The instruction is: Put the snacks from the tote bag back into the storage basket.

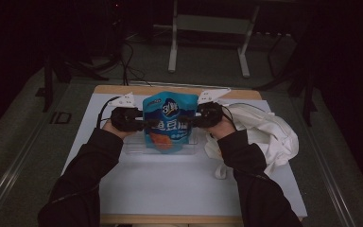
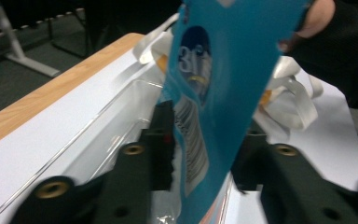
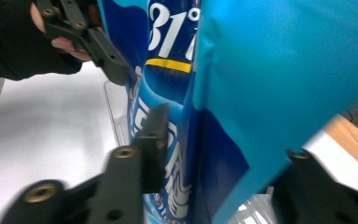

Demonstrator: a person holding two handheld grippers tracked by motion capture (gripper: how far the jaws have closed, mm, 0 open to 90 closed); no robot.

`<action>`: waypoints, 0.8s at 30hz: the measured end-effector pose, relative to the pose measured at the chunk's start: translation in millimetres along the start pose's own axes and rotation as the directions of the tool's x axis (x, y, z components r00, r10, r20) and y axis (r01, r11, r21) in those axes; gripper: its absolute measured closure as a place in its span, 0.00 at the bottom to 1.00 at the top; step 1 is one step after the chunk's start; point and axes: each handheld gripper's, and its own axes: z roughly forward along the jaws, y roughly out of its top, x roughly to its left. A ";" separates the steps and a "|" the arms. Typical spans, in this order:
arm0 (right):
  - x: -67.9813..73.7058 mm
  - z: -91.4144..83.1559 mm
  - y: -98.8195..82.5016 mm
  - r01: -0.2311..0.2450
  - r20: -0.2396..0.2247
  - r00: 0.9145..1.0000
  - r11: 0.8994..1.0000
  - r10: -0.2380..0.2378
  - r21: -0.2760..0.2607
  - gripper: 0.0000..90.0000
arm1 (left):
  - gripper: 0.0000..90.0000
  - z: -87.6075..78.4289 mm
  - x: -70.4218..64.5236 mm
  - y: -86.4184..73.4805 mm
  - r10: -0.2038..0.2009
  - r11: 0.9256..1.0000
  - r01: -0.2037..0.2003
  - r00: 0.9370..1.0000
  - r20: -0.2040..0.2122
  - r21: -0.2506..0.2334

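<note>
Blue snack pouch (image 1: 166,122) stood upright over the clear plastic tray (image 1: 133,145), mid-table, a claw at each side edge. Left claw (image 1: 145,124) sat at the pouch's left edge, right claw (image 1: 192,122) at its right edge.

Left gripper view: pouch edge (image 2: 223,88) ran between the jaws, visible gap on both sides, pads off the film. Right gripper view: same story, pouch (image 3: 261,79) between spread jaws, near pad beside the printed face, far jaw partly hidden behind the film. So both claws were spread around the pouch, pinching nothing.

Risks as I read them:
- Pouch unsupported while both claws were loose. If its bottom wasn't seated in the tray, it would flop forward or back. Couldn't see the base contact from where I stood.
- Pulling the claws outward could snag the film on a pad and drag the pouch over, tray with it, since the tray looked light.
- White cloth bag (image 1: 260,130) lay just right of the right hand; its straps could catch the cable on withdrawal.
- Table (image 1: 170,184) surface was smooth, so the tray could slide.
</note>
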 end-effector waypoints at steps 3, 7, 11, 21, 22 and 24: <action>0.7 -3.8 -0.3 0.007 0.020 1.000 1.000 -0.007 0.005 0.54 | 0.49 -2.6 -3.7 1.7 -0.008 1.000 0.007 0.999 -0.038 -0.020; 0.9 -9.0 -0.9 -0.007 0.031 0.999 1.000 0.007 -0.002 0.40 | 0.23 -1.9 -7.8 2.8 -0.045 0.999 0.044 0.998 -0.039 -0.021; -1.7 -12.2 -1.9 -0.051 0.032 0.998 0.999 0.051 -0.004 0.23 | 0.06 2.0 -12.6 1.2 -0.048 0.998 0.050 0.998 -0.047 0.029; 0.6 -24.2 -9.2 -0.048 0.047 0.998 0.999 0.049 -0.015 0.16 | 0.01 0.1 -25.9 -6.3 -0.059 0.998 0.060 0.991 -0.118 0.003; 1.5 -25.4 -10.1 -0.045 0.049 0.998 0.999 0.046 -0.015 0.16 | 0.01 -0.7 -26.7 -7.6 -0.071 0.997 0.072 0.990 -0.118 0.005; 3.8 -28.4 -12.3 -0.044 0.060 0.997 0.999 0.045 -0.013 0.16 | 0.01 -2.5 -28.5 -9.7 -0.093 0.996 0.092 0.990 -0.107 -0.009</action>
